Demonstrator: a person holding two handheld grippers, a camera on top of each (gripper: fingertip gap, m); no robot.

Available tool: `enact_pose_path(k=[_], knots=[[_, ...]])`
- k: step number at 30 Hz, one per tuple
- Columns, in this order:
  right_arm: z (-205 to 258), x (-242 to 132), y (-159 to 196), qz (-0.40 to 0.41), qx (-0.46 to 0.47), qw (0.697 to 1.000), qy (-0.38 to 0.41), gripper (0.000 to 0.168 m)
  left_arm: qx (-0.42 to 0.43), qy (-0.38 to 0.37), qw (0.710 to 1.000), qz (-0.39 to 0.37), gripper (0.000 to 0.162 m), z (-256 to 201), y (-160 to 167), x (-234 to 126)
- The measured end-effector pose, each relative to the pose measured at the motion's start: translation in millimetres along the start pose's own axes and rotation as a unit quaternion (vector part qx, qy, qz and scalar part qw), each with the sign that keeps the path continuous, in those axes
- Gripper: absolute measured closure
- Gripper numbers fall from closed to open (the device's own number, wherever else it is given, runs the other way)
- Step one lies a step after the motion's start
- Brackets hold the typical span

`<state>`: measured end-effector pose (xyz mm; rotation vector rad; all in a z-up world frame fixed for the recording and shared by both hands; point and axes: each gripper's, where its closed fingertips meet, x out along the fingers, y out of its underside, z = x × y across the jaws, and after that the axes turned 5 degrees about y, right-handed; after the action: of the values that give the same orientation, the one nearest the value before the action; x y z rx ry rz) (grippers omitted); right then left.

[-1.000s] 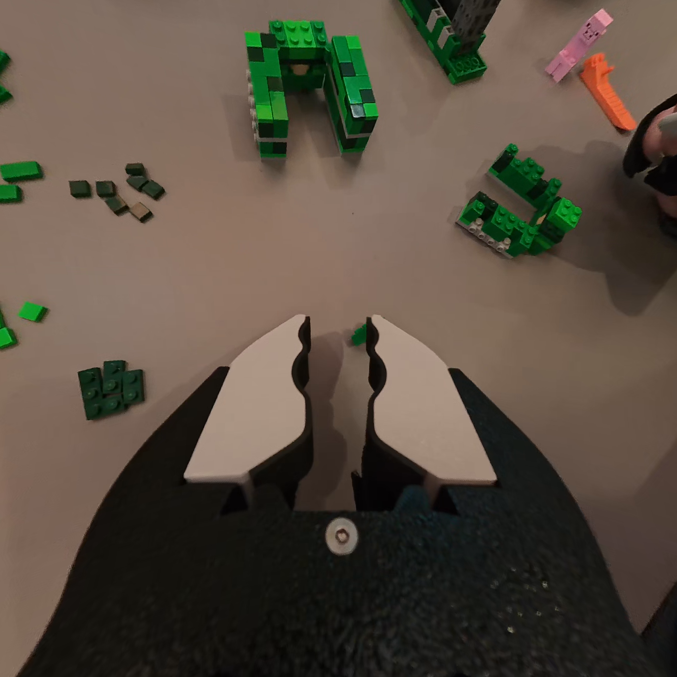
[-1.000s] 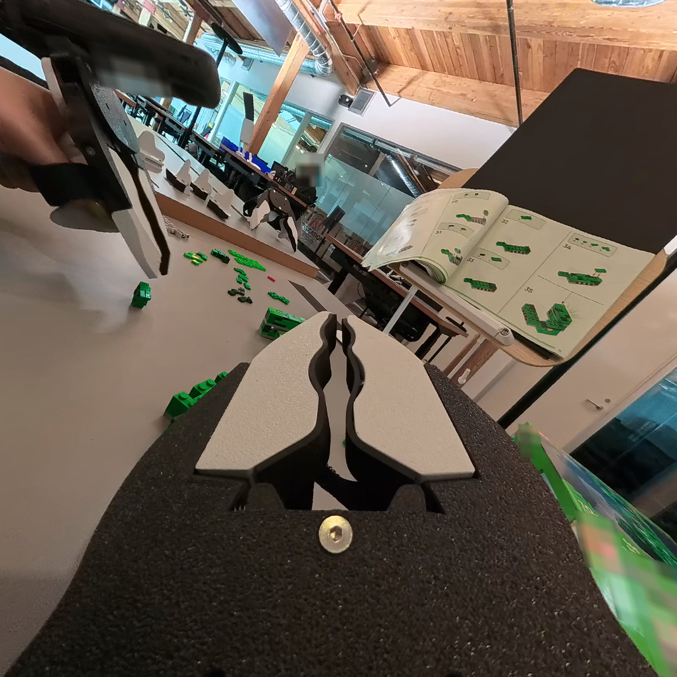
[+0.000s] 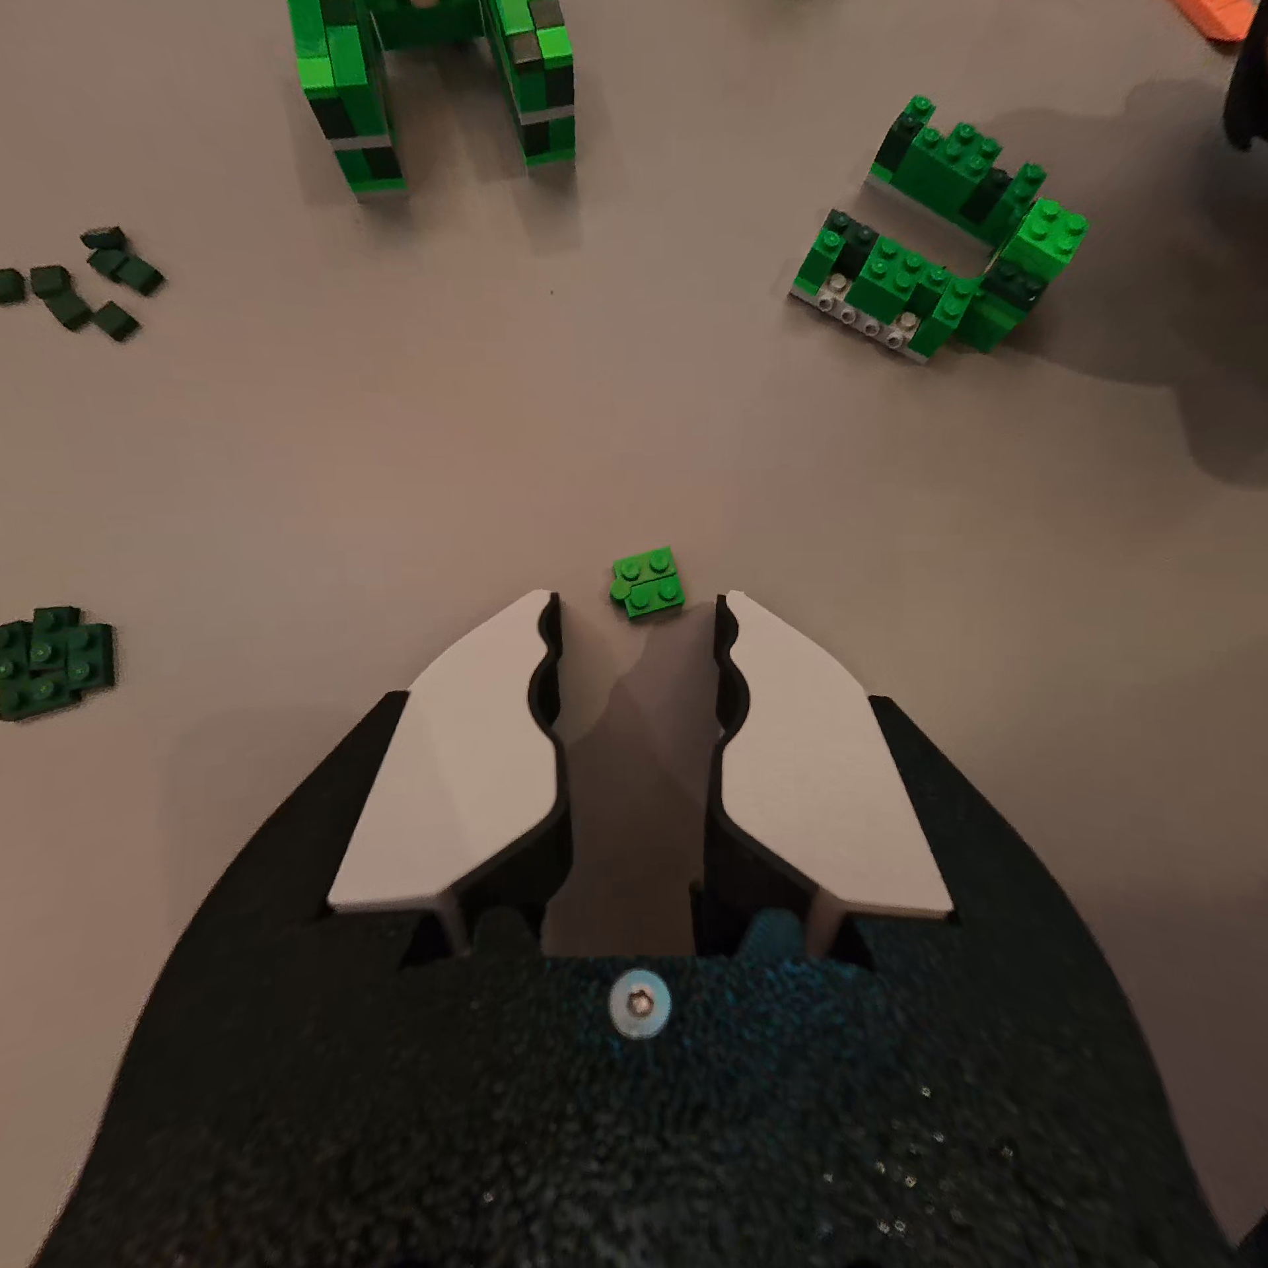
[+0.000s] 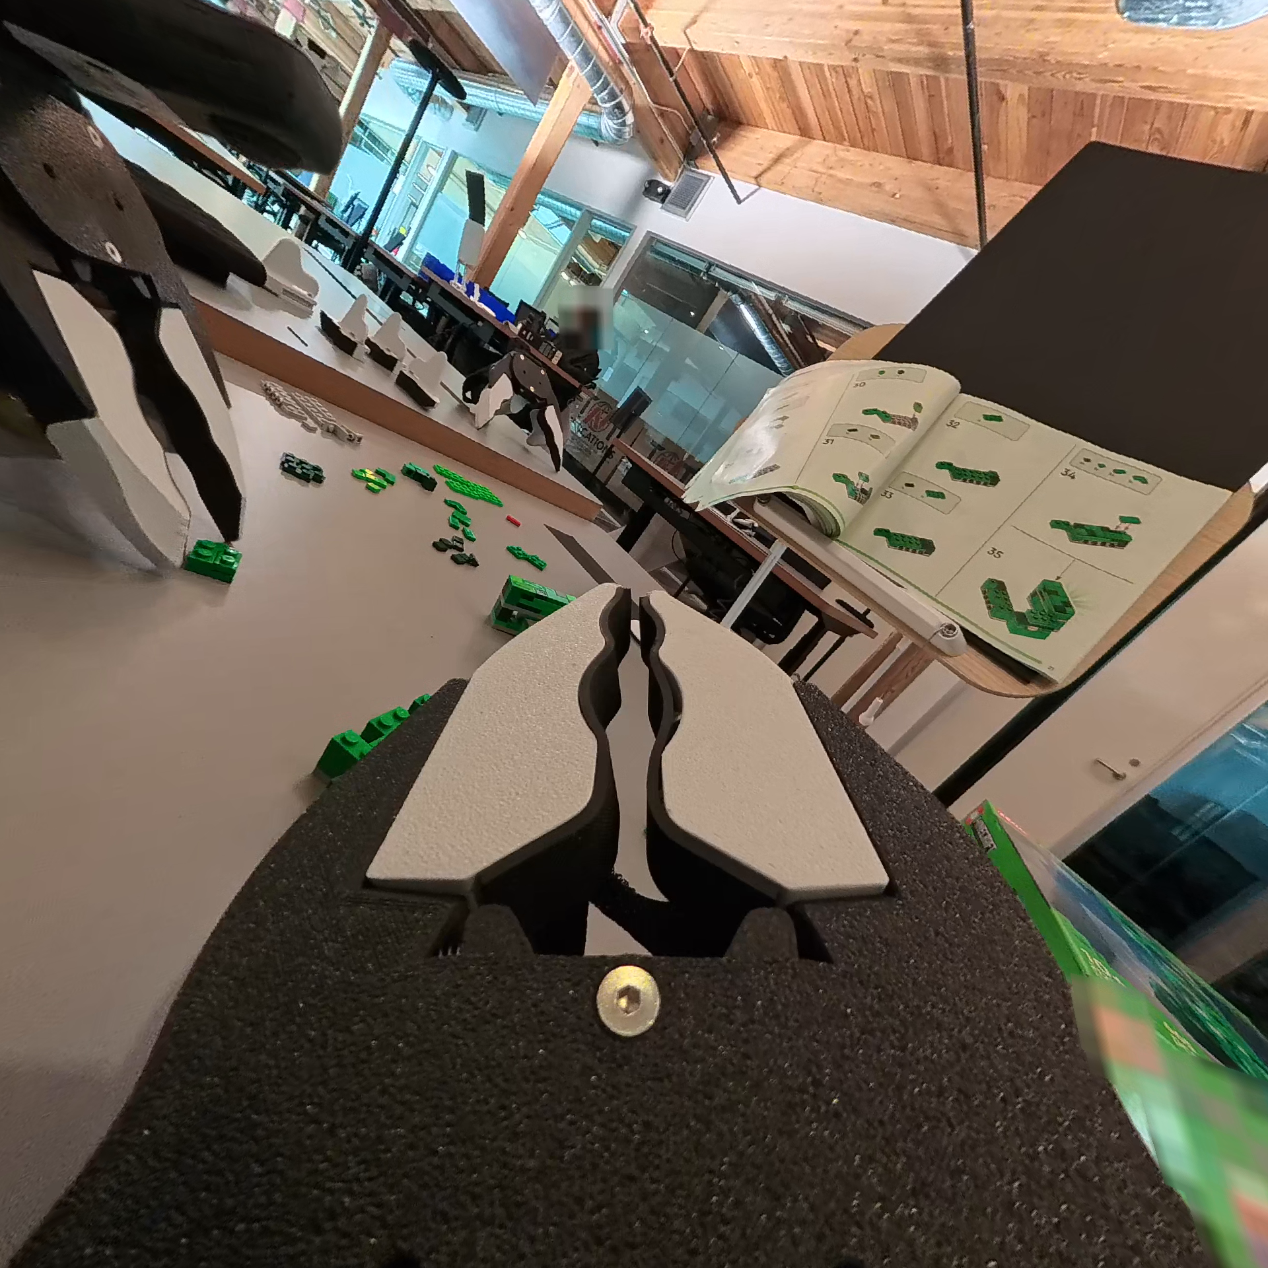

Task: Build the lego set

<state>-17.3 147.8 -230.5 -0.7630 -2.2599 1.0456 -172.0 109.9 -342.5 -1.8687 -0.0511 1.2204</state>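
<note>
The open instruction booklet (image 4: 960, 494), at two o'clock in the right wrist view, carries small printed step numbers beside its green build diagrams. At four o'clock, the green box (image 4: 1029, 885) bears print too blurred to make out. Far off near twelve o'clock, a glass panel (image 4: 597, 439) shows partly hidden lettering. Nothing on the tabletop (image 3: 617, 412) in the left wrist view bears writing.

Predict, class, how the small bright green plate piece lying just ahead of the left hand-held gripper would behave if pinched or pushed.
The small green plate piece looks like rigid plastic, so probably stiff and light. It lies flat and low on the table, so it would likely slide rather than tip or roll. It seems made of two joined plates; a pinch by the open left hand-held gripper might separate them.
</note>
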Motion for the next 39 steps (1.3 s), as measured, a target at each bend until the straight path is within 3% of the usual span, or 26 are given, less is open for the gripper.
enact_pose_path(k=[8, 11, 14, 18, 20, 23, 32, 39], knots=[[6.8, -1.0, -4.8, -0.011, -0.018, 1.0, -0.012, 0.165, 0.048, -0.011, 0.999, 0.022, 0.137, -1.8, -1.2, 3.2], [30.4, -5.6, -15.9, -0.038, -0.035, 0.996, -0.074, 0.168, 0.058, 0.0, 0.998, 0.023, 0.142, -4.8, -1.8, 3.9], [61.7, -13.6, -29.4, -0.065, -0.03, 0.985, -0.158, 0.168, 0.018, 0.114, 0.993, -0.009, 0.142, -32.5, -11.7, 2.7], [99.5, -26.7, -44.3, -0.074, 0.03, 0.956, -0.282, 0.154, -0.104, 0.375, 0.92, -0.045, 0.142, -87.0, -32.9, -21.0], [108.2, -30.0, -50.4, -0.074, 0.066, 0.944, -0.315, 0.142, -0.124, 0.433, 0.892, -0.032, 0.142, -99.5, -33.0, -28.8], [116.5, -34.1, -56.5, -0.081, 0.09, 0.931, -0.346, 0.14, -0.135, 0.51, 0.85, -0.006, 0.142, -120.0, -30.5, -40.3], [138.7, -52.2, -60.2, -0.083, 0.087, 0.896, -0.427, 0.154, -0.157, 0.604, 0.781, 0.037, 0.142, -143.3, -22.7, -51.2], [147.6, -57.6, -60.0, -0.082, 0.065, 0.889, -0.445, 0.159, -0.147, 0.612, 0.775, 0.065, 0.142, -148.7, -14.8, -50.8]])
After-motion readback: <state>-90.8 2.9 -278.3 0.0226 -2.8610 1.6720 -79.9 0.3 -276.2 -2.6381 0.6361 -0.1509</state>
